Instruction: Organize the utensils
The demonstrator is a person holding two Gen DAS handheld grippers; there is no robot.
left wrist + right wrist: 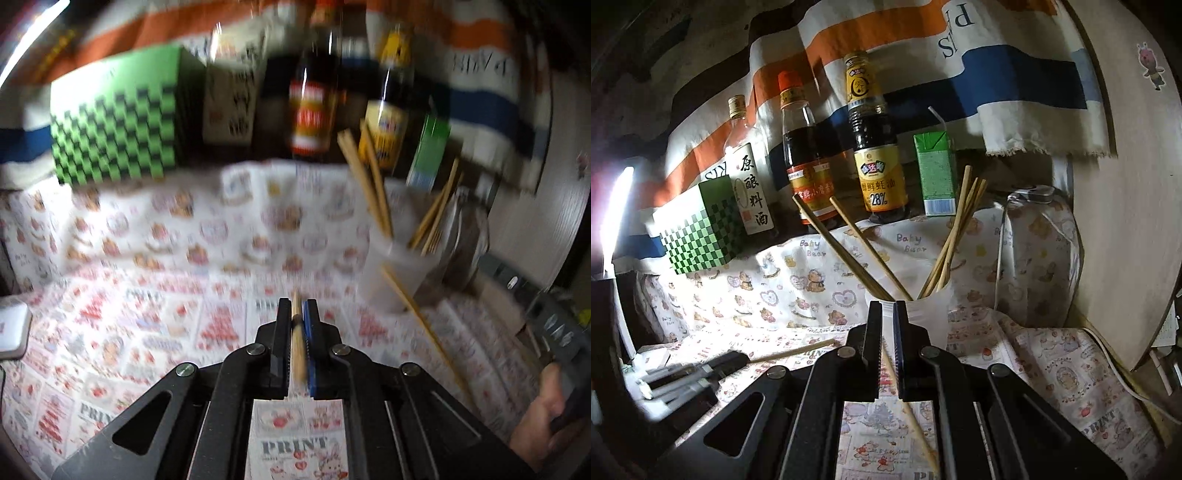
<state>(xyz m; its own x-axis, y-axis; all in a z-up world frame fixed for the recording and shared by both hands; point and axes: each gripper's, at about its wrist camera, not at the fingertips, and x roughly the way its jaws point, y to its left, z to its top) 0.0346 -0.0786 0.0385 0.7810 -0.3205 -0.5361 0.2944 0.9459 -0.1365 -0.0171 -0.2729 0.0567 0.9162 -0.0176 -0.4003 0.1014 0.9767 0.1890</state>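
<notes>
In the left wrist view my left gripper point(297, 306) is shut on a wooden chopstick point(298, 343) that lies lengthwise between the pads, above the printed tablecloth point(147, 314). The right wrist view shows this gripper point(735, 360) blurred at lower left, with the chopstick point(794, 352) sticking out to the right. A translucent cup point(931, 314) holds several chopsticks point(955, 236). My right gripper point(888, 308) is shut just in front of the cup. A loose chopstick point(916, 424) lies on the cloth under it, not gripped. That loose chopstick point(424, 325) ends beside the cup point(399, 273).
Sauce bottles point(877, 147), a green carton point(934, 173) and a green checkered box point(701, 232) line the raised back ledge. A cloth-covered bulky thing point(1038, 258) and a round wooden board point(1126, 184) stand to the right. A white cable point(1115, 376) runs past them.
</notes>
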